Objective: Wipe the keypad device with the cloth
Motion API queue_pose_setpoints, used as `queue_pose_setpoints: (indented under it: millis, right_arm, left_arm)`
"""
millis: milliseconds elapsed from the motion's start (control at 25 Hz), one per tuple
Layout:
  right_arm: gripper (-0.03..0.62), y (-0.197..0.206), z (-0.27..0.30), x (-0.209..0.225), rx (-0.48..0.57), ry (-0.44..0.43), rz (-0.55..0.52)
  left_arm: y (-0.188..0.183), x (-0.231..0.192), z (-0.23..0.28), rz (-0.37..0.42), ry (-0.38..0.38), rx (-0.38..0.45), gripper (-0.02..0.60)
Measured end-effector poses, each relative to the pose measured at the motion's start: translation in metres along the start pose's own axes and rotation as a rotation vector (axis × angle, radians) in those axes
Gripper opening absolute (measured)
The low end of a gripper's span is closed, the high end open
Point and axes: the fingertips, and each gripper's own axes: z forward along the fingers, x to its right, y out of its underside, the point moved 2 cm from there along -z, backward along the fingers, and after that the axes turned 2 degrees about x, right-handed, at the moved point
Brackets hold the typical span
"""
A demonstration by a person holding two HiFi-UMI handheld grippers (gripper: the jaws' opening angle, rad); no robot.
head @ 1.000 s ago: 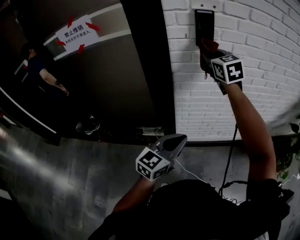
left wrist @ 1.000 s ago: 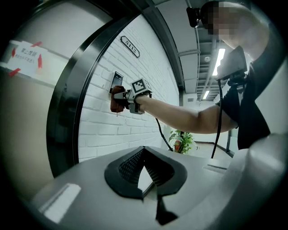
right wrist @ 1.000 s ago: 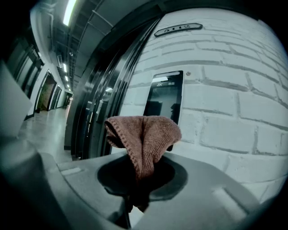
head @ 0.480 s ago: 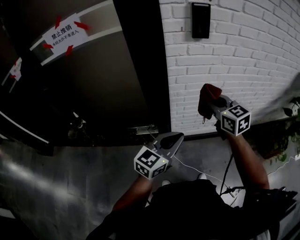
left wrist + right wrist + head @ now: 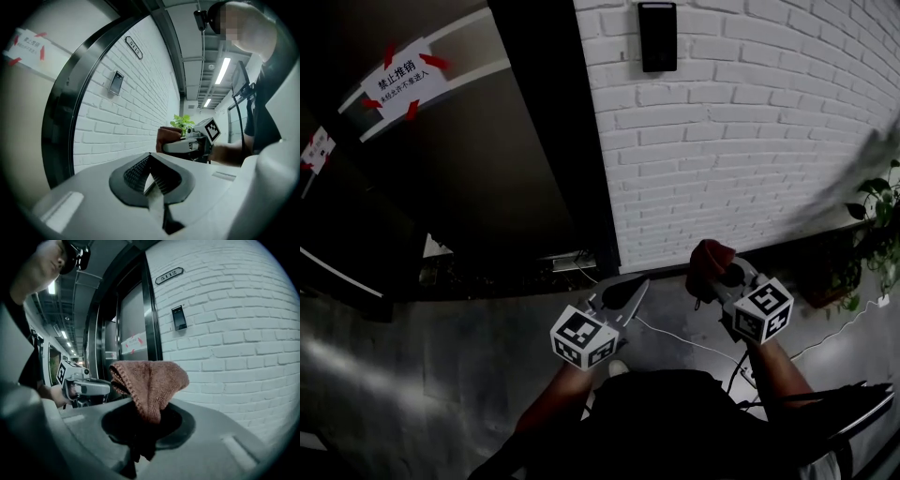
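Note:
The black keypad device (image 5: 657, 37) hangs high on the white brick wall (image 5: 750, 131); it also shows small in the left gripper view (image 5: 116, 82) and the right gripper view (image 5: 178, 318). My right gripper (image 5: 712, 267) is low, far below the keypad, shut on a reddish-brown cloth (image 5: 710, 259) that sticks up from its jaws (image 5: 149, 383). My left gripper (image 5: 630, 291) is held beside it at waist height, shut with nothing between its ridged pads (image 5: 140, 171).
A dark door (image 5: 469, 159) with a white notice (image 5: 398, 80) taped with red strips fills the left. A number plate (image 5: 169, 274) sits above the keypad. A green plant (image 5: 881, 216) stands at the right. A white cable (image 5: 675, 337) lies on the grey floor.
My right gripper has come down from the keypad to waist level, still holding the cloth. The head view has shifted, so the keypad now sits further left.

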Motion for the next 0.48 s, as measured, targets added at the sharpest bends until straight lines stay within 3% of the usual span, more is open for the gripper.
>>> queue_pose_setpoints:
  millis: [480]
  right_arm:
    - [0.046,0.031,-0.101,0.021,0.001,-0.133,0.026]
  left_arm:
    - [0.02,0.084,0.035,-0.04,-0.199,0.04,0.017]
